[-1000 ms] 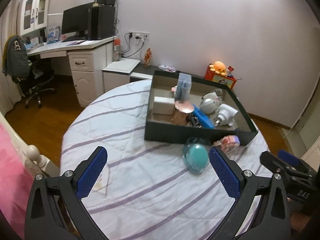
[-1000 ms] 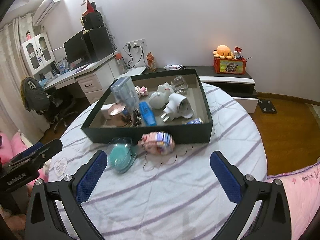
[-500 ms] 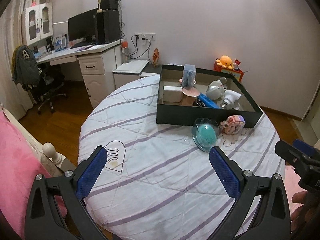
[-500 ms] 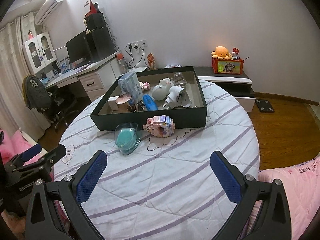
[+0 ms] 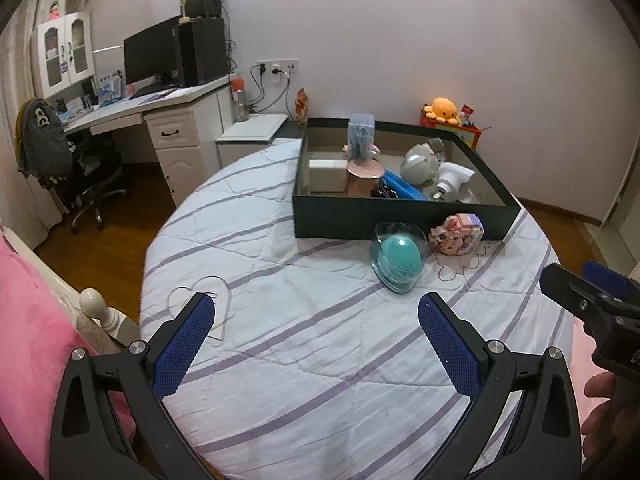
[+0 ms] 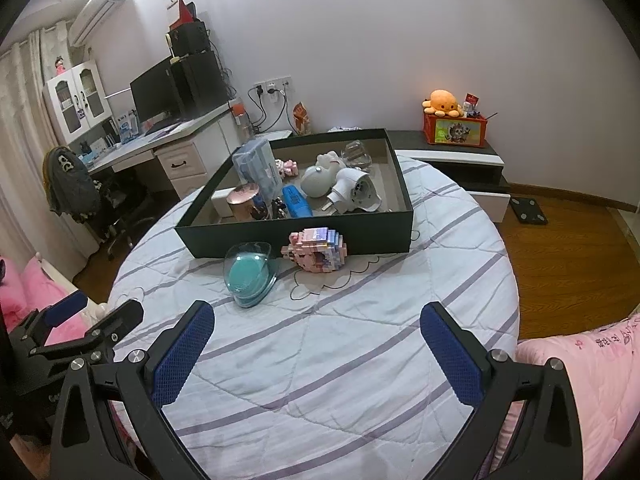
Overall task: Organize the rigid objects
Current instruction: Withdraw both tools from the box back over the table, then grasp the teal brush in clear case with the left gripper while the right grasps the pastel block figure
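A black box (image 5: 400,222) (image 6: 304,238) stands on the far half of a round quilted table (image 5: 320,344) (image 6: 360,352) and holds several items: a white plug, a grey ball toy, a blue case, a copper tin, a clear box. In front of it lie a clear case with a teal egg (image 5: 400,258) (image 6: 250,274) and a pink brick figure (image 5: 456,234) (image 6: 316,250). My left gripper (image 5: 316,320) (image 6: 92,316) is open and empty over the near table. My right gripper (image 6: 316,320) (image 5: 580,280) is open and empty, also well short of both items.
A white desk with monitor and office chair (image 5: 92,184) stands at the left. A low cabinet with an orange plush on a red crate (image 6: 452,120) lines the back wall. Pink bedding (image 5: 32,340) (image 6: 580,368) borders the table's near sides.
Both grippers have pulled back and up from the box; the table and items look smaller and farther. Both stay open. Nothing on the table has moved.
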